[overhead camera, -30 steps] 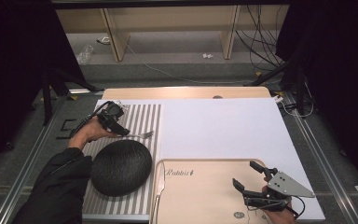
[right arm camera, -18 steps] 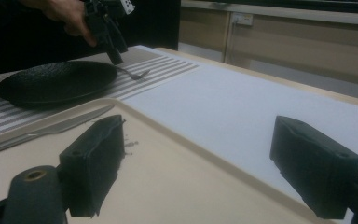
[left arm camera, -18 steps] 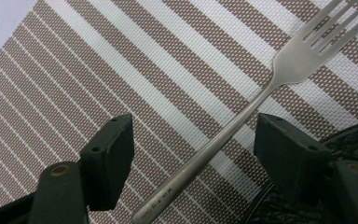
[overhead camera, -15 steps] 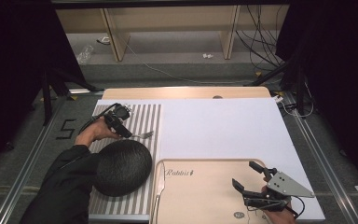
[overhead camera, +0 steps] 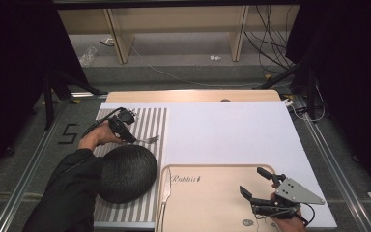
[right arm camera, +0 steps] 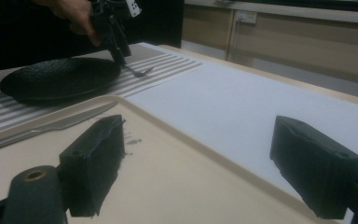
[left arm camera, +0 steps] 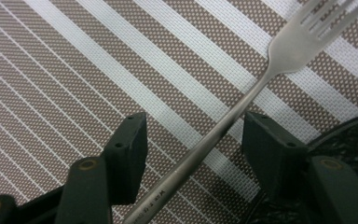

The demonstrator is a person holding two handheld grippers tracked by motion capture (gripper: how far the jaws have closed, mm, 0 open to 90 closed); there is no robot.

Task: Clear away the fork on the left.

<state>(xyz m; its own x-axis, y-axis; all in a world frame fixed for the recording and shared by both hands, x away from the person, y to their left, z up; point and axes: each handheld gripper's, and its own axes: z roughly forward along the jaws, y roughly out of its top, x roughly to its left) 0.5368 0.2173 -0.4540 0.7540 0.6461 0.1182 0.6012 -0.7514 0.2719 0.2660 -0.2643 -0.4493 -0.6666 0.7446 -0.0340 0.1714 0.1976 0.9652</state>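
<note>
Key relation: fork handle runs between the left gripper jaws, which straddle it spread apart, not touching metal as far as the left gripper view shows.
Fork axis: diagonal in that view, handle at bottom centre, tines at upper right; lies flat on the striped placemat.
Fork location: on the mat just beyond the black plate, in the high view.
Nearer hand: left; right gripper well apart, over the tray.
Right jaws: released, nothing between them.
Materials: fork brushed steel, thin stamped handle; mat woven mesh, brown and white bands; plate matte black, textured, round; tray smooth beige, raised rim.
Other: knife on the tray's left edge.
Next, probably: close on the handle.
</note>
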